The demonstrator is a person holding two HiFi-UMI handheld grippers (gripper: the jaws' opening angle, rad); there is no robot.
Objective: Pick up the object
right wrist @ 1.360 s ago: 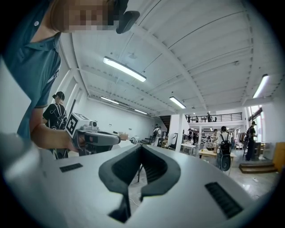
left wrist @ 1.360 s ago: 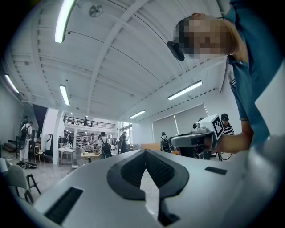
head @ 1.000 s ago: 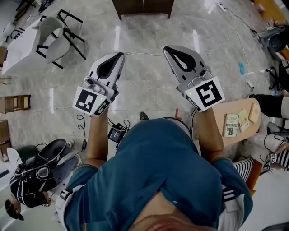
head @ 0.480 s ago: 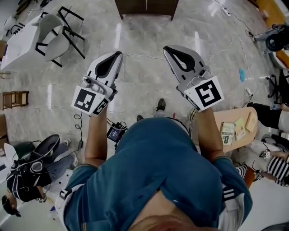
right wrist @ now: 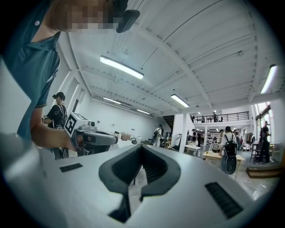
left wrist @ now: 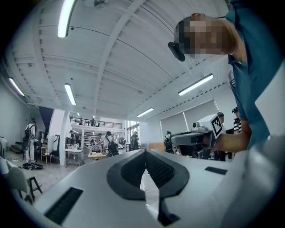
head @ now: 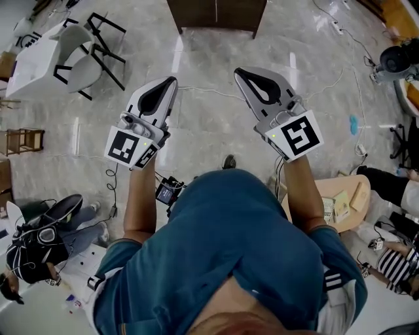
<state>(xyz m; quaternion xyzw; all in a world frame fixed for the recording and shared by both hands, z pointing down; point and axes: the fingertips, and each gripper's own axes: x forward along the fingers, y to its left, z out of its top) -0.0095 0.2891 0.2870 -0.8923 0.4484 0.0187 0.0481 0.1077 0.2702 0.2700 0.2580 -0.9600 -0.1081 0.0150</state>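
Dark cabinet (head: 216, 14): more of it now shows at the top edge.
Round desk (head: 360, 188): slid lower and rightward.
Seated person (head: 39, 243): drifted toward the lower-left corner.

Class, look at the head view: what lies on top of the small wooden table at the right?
On the wooden table lie a booklet and pale flat papers or cards. The person's right arm covers the table's left part, so anything there is hidden.
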